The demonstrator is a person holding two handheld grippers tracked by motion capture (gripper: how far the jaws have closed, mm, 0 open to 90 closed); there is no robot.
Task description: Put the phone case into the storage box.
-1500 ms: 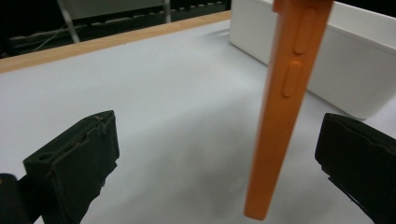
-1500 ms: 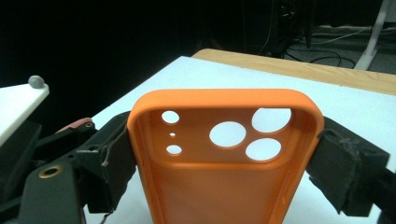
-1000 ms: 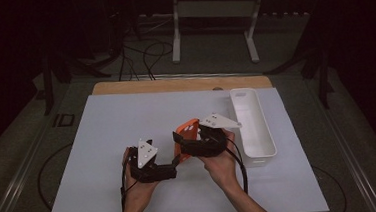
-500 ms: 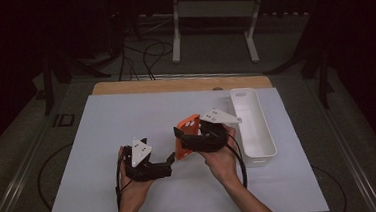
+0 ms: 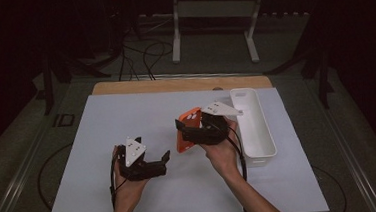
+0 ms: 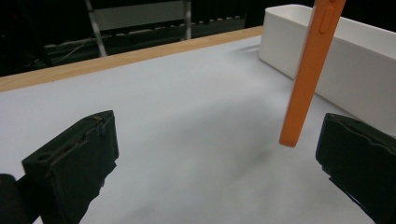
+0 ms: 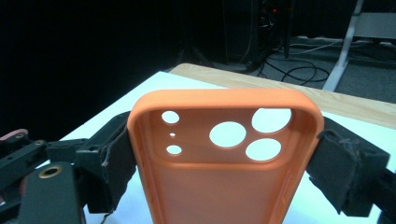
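Both hands barely shifted; right tool (image 5: 190,131) clamps the orange case (image 7: 224,158) upright, camera holes topmost; left tool (image 5: 152,164) gapes, unladen.

Bare forearms, black grippers with grey three-cornered plates, trailing black cables, padded black jaws

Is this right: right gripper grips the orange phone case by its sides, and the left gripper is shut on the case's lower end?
Not quite. The left gripper is open: the left gripper view shows its jaws wide apart, empty. The right gripper does grip the orange phone case by its sides.
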